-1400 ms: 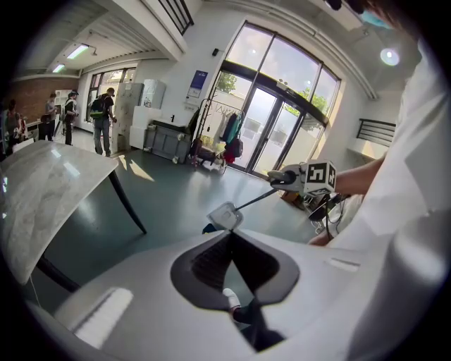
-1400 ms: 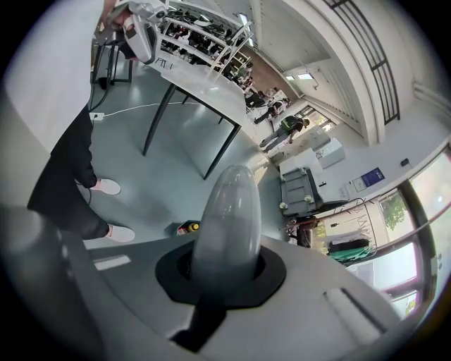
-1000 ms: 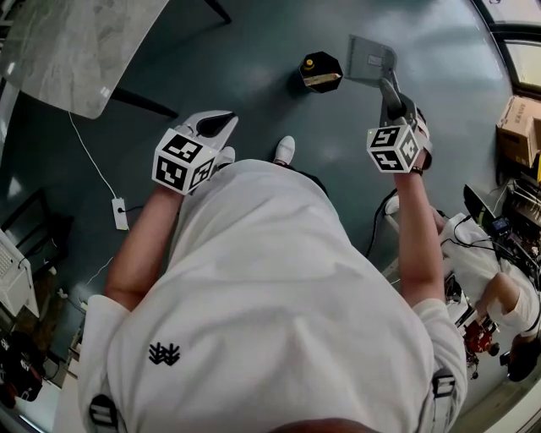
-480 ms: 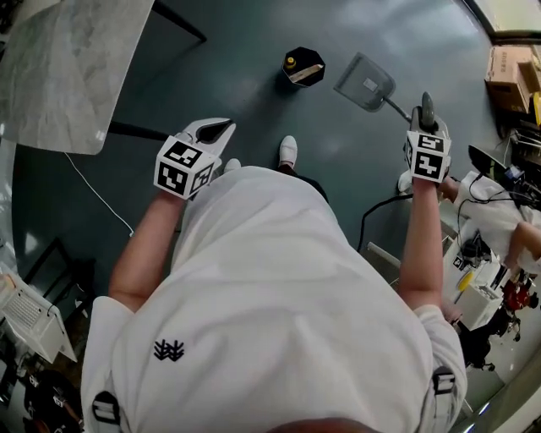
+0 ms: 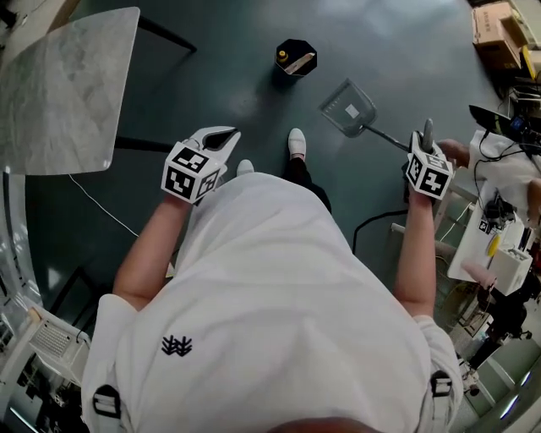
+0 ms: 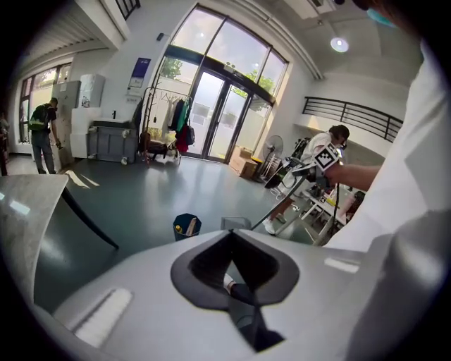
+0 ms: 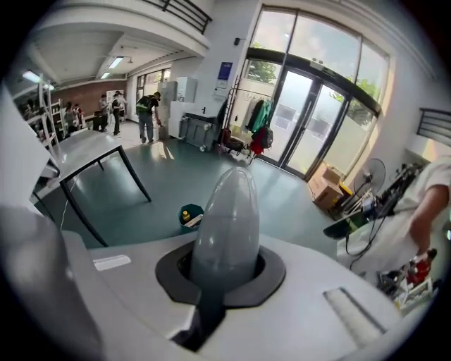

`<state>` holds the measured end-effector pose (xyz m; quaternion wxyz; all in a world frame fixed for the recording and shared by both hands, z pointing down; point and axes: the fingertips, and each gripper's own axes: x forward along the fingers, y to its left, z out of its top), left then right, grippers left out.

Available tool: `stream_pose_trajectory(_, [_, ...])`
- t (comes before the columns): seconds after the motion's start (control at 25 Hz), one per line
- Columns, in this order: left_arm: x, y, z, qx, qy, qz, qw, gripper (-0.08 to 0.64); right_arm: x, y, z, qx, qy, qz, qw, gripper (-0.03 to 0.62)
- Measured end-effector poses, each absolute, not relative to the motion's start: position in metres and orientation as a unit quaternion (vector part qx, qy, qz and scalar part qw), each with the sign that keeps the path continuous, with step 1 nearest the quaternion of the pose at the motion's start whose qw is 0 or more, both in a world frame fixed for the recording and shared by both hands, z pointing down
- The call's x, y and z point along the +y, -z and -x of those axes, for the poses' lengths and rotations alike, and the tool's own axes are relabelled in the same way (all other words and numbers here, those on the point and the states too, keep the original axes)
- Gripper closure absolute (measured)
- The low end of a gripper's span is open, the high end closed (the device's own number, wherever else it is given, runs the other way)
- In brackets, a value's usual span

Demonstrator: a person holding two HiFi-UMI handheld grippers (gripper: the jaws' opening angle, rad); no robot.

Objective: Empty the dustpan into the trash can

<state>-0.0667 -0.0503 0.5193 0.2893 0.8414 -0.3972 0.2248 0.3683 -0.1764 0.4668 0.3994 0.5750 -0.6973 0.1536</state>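
Observation:
The trash can [image 5: 296, 57] is a small dark octagonal bin on the floor ahead, with a yellow item and paper inside. The grey dustpan [image 5: 348, 110] hangs below and to the right of the can, apart from it, with a pale label on its pan. Its thin shaft runs back to my right gripper [image 5: 427, 139], which is shut on the dustpan's grey handle [image 7: 227, 225]. The left gripper view shows the trash can [image 6: 187, 226] and dustpan [image 6: 236, 223] side by side. My left gripper [image 5: 211, 139] is held in front of the person's body, shut and holding nothing.
A marble table top [image 5: 63, 93] on dark legs stands at the left. The person's shoes [image 5: 297, 142] are just behind the dustpan. Cardboard boxes [image 5: 494, 25] sit at the far right, above another person at a cluttered desk [image 5: 507, 245]. A black cable [image 5: 372, 224] lies on the floor.
The dustpan has swung away from beside the trash can, down and to the right, and its handle has dropped lower. My left gripper has hardly moved.

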Motion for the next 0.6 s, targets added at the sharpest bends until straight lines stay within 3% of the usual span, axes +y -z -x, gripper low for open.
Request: stream_pose_trajectory(0.6, [-0.022, -0.53, 0.044, -0.351, -0.253, -0.859, 0.275, 0.505, -0.054, -0.49, -0.371, -0.677, -0.253, -0.607, 0.33, 0.589])
